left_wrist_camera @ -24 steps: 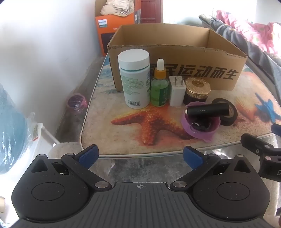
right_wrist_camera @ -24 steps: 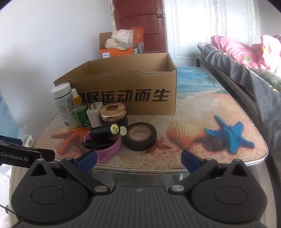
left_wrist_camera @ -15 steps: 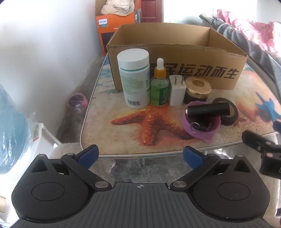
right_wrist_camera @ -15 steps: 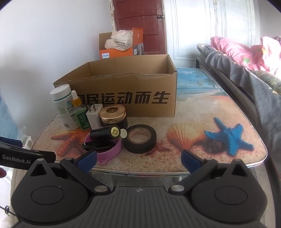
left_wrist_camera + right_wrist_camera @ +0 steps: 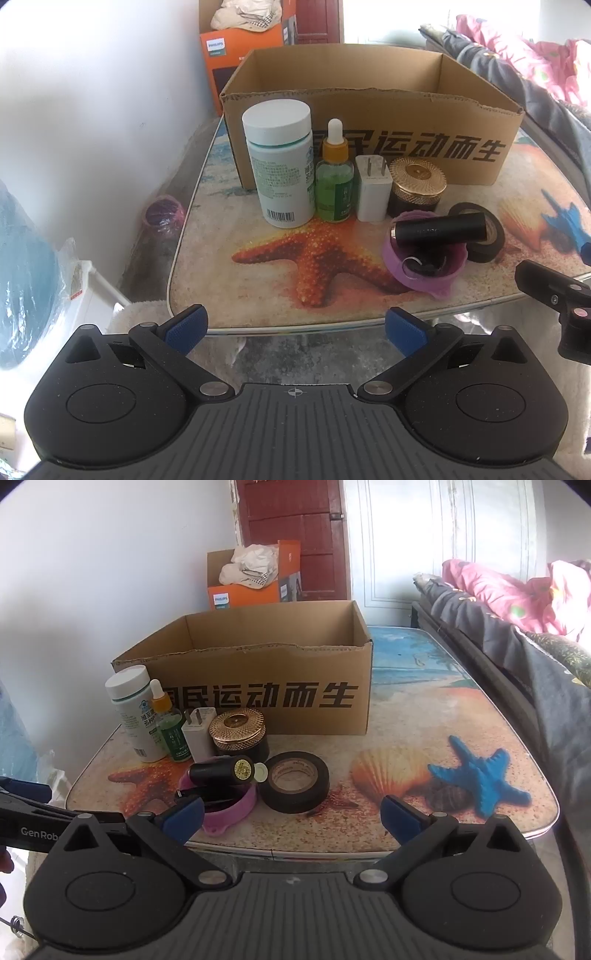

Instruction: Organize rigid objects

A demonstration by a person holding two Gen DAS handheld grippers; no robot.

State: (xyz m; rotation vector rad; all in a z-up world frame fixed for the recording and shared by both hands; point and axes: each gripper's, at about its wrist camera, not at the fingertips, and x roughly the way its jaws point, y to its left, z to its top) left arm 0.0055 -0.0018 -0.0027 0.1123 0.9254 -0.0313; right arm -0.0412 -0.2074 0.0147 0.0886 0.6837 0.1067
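Beach-print table (image 5: pixel 258 295) carries an open box (image 5: pixel 369 110); its floor is hidden behind the front wall. Just before that wall stand a white bottle (image 5: pixel 280 166), dropper bottle (image 5: pixel 334 177), charger (image 5: pixel 373 188) and gold-lidded jar (image 5: pixel 419 184). Nearer than these, a black tube (image 5: pixel 439 229) lies across a purple bowl (image 5: pixel 424 269), partly hiding a tape roll (image 5: pixel 297 786). Left gripper (image 5: pixel 295 328) and right gripper (image 5: pixel 291 816) hang before the table's near edge, tilted down, jaws wide and empty.
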